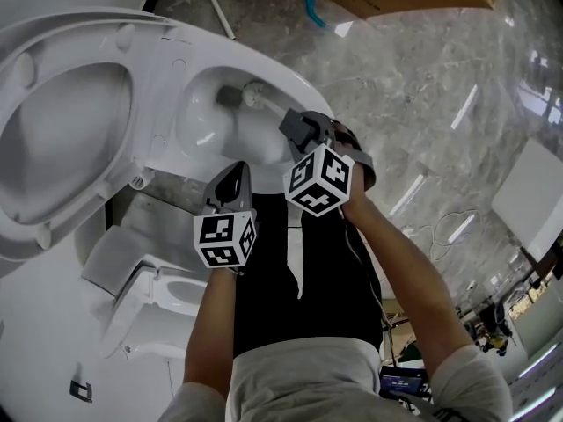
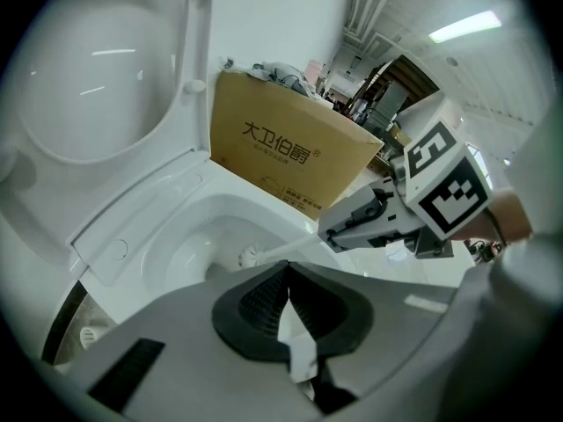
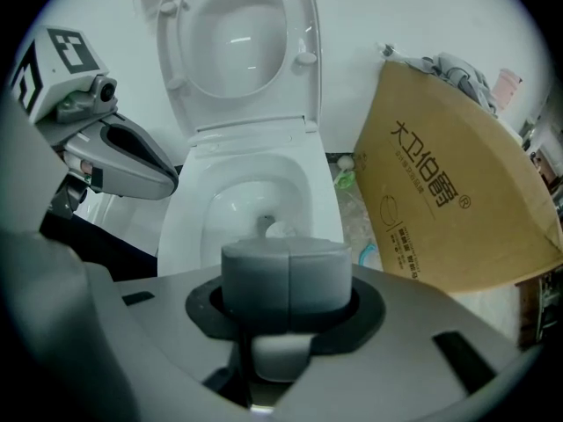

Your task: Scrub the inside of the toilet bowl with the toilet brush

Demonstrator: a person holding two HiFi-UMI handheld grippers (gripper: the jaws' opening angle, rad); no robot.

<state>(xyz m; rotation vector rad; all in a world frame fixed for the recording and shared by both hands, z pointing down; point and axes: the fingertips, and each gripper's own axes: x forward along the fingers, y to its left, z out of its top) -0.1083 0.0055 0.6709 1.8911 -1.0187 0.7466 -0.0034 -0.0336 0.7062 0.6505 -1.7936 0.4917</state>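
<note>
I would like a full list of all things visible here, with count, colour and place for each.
toilet: one, white, lid raised, in front of the person
toilet brush: one, white handle, grey head, head inside the bowl
cardboard box: one, brown, beside the toilet
second fixture: one, white, apparently another toilet, lower left in head view
right gripper: one, grey, shut on the brush handle
left gripper: one, grey, shut and empty, near the bowl's front edge

Bright, even indoor light from a ceiling strip light (image 2: 466, 26) overhead. Glare streaks all over the glossy marble floor (image 1: 422, 77), highlights in the toilet bowl (image 1: 202, 121). Heavy fisheye warp, dark corners, mushy foreground.
</note>
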